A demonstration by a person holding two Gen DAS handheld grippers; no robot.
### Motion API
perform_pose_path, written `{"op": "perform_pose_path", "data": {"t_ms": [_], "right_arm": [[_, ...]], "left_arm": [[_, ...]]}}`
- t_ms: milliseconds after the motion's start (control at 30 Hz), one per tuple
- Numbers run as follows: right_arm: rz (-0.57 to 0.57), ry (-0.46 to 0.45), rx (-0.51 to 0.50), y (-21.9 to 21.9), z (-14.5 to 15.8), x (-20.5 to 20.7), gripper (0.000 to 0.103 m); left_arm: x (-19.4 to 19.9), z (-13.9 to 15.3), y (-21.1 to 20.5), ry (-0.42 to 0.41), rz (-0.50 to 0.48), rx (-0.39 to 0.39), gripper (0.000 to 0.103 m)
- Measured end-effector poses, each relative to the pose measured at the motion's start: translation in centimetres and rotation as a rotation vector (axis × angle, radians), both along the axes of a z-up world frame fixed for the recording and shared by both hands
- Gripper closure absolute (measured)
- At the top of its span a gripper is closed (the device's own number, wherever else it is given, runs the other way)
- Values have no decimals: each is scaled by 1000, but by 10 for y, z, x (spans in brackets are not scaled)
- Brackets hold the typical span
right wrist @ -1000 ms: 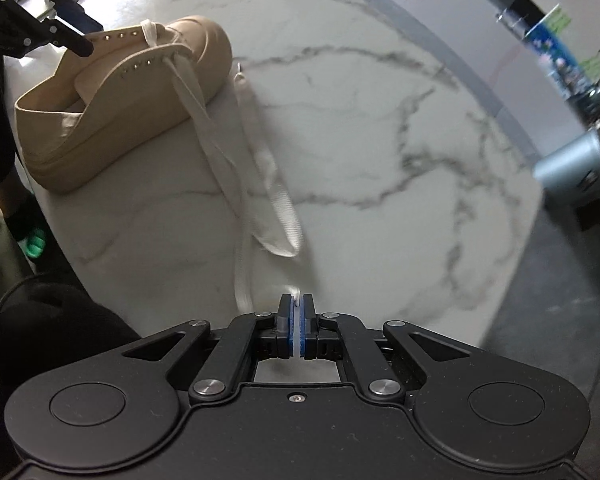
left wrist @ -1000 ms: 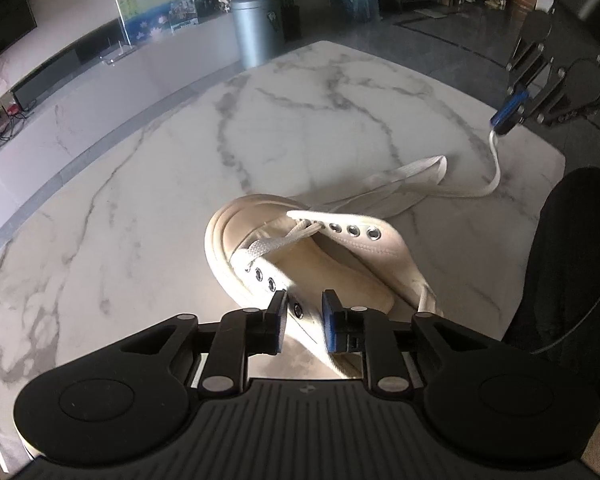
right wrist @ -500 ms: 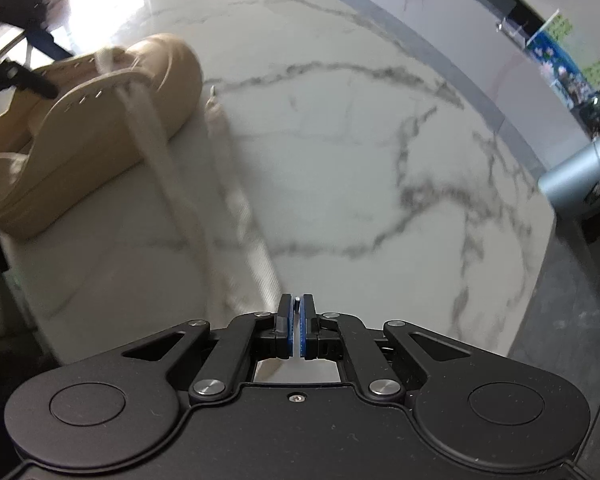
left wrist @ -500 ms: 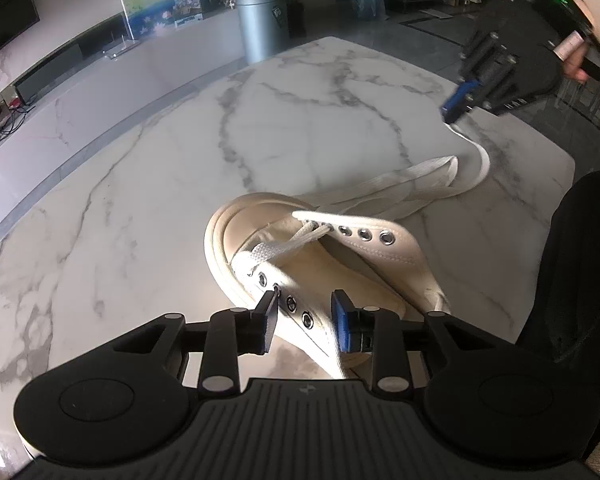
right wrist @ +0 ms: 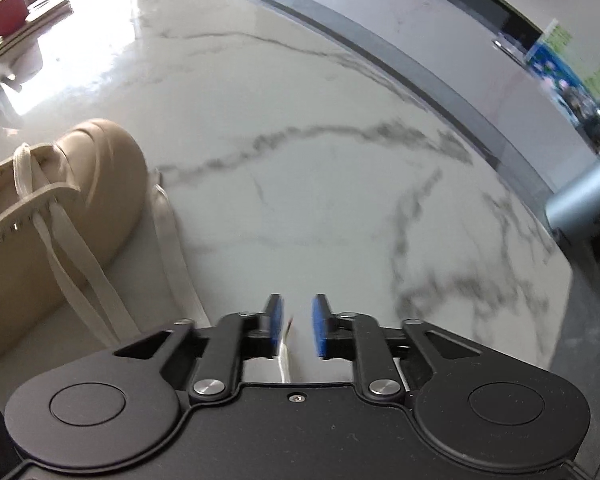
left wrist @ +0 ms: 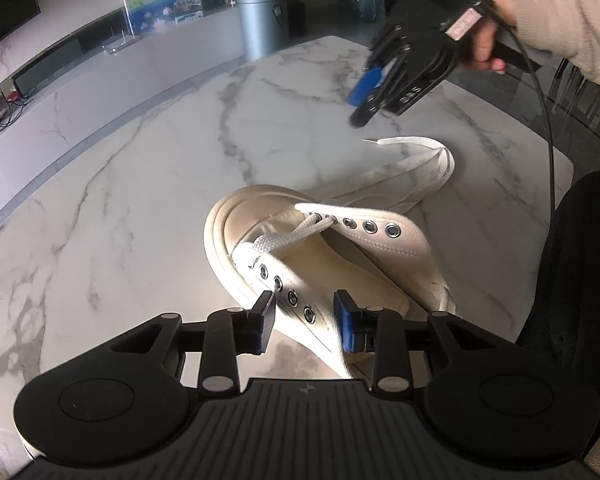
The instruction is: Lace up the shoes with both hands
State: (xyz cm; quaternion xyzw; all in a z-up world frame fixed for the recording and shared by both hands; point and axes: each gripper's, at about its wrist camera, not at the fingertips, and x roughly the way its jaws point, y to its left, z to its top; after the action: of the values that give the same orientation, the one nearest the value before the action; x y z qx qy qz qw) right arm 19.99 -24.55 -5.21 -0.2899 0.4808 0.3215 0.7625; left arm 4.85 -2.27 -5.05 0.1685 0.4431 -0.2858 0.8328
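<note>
- Left wrist view looks down on the cream shoe [left wrist: 320, 264], which lies on the marble table [left wrist: 120, 208] directly ahead of the left gripper [left wrist: 305, 322], toe pointing away from it.
- One eyelet flap of the shoe sits between the left gripper's two blue-padded fingers [left wrist: 346, 328]; they are spread apart and clamp nothing.
- White lace [left wrist: 416, 160] is crossed through the eyelets nearest the toe, then trails past the shoe's far side and loops on the table, its tip lying free ahead and to the right of this tool.
- Right gripper [left wrist: 364, 98] hangs above the table beyond that loop, clear of the lace, gripped by a hand [left wrist: 486, 46] in a pale sleeve [left wrist: 568, 20].
- From the right wrist view, the right gripper [right wrist: 296, 330] has its fingers parted and released; the lace end [right wrist: 285, 354] lies loose in the gap, close to the left finger.
- Shoe [right wrist: 60, 216] sits ahead and well to the left of this tool, lace strands [right wrist: 88, 280] draped down its side onto the table [right wrist: 340, 180].
- A grey bin [left wrist: 258, 24] stands beyond the table's far edge.
</note>
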Motion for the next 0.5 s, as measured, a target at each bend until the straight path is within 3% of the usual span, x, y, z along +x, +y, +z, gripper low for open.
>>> {"op": "perform_pose_path", "data": {"t_ms": [233, 500], "right_arm": [[144, 75, 87, 42, -8, 2, 76], [236, 115, 71, 68, -24, 7, 76]], "left_arm": [[1, 0, 0, 1, -15, -12, 71], [2, -2, 2, 3, -27, -22, 69]]}}
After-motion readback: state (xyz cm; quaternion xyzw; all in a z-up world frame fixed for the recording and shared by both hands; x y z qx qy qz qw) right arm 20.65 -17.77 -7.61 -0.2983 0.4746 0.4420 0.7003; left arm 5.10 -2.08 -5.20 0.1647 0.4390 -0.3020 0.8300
